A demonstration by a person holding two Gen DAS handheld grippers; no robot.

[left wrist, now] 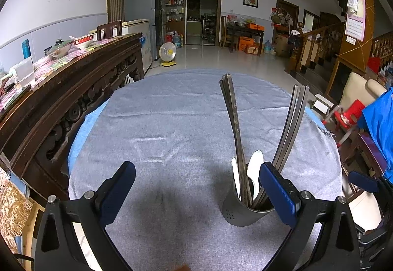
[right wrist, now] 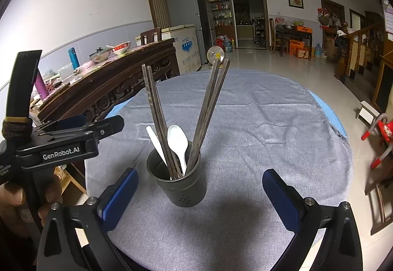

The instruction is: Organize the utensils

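Holder (left wrist: pixel 242 212) right side hidden behind left gripper finger (left wrist: pixel 278 193); chopstick (right wrist: pixel 157 123) lower ends hidden inside holder; engraved characters unreadable.

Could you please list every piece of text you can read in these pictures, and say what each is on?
"GenRobot.AI": white print on the left gripper body.
Engraved characters on the chopsticks: too small to read.
Blue print on the white chest freezer: blurred.
Wall calendar: unreadable.

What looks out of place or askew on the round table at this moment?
Nothing stands out. The dark holder stands upright on the grey cloth, with chopsticks and white spoons inside it. No utensil lies loose. Both tools are open.
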